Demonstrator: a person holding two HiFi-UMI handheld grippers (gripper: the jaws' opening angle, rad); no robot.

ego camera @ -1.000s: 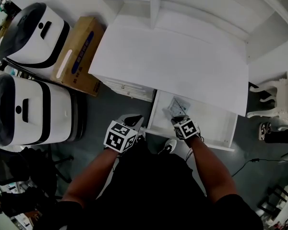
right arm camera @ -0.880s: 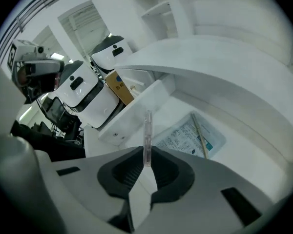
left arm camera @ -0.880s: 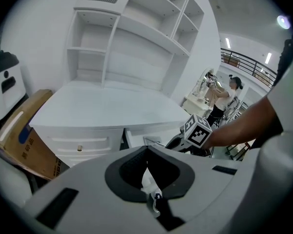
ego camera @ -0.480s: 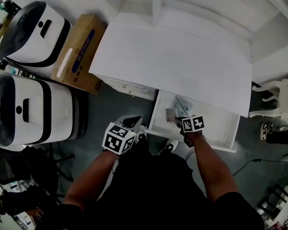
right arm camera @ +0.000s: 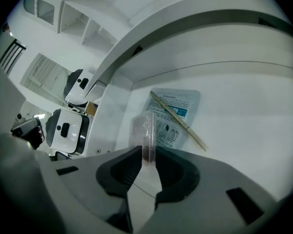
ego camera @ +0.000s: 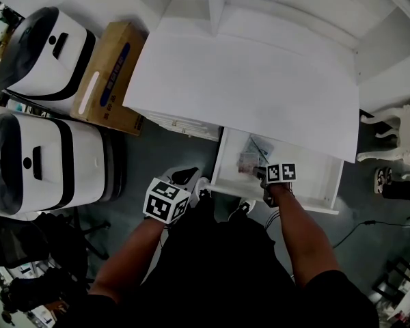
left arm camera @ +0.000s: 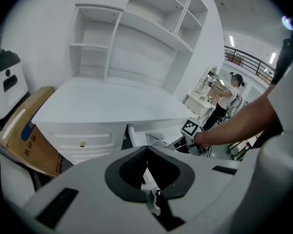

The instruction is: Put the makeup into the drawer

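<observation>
A clear plastic makeup case point(right arm camera: 145, 130) stands on edge between the jaws of my right gripper point(right arm camera: 146, 152), low inside the open white drawer point(ego camera: 313, 180). The jaws are opening, and their pads still touch the case. In the head view my right gripper point(ego camera: 257, 169) reaches into the drawer's left part, with the case point(ego camera: 247, 161) at its tip. Beside the case lie a printed sachet point(right arm camera: 173, 112) and a thin wooden stick point(right arm camera: 181, 122). My left gripper point(ego camera: 186, 178) hangs left of the drawer, shut and empty. The left gripper view shows its jaws point(left arm camera: 147, 167) together.
The white desk top point(ego camera: 246, 80) overhangs the drawer's back. A cardboard box point(ego camera: 109, 77) and two white-and-black machines point(ego camera: 37, 159) stand at the left on the grey floor. A white chair point(ego camera: 396, 139) is at the right. Closed desk drawers point(left arm camera: 83, 138) face my left gripper.
My right gripper has rolled and sunk lower into the drawer with the makeup case, shifting slightly right. The left gripper has stayed almost where it was.
</observation>
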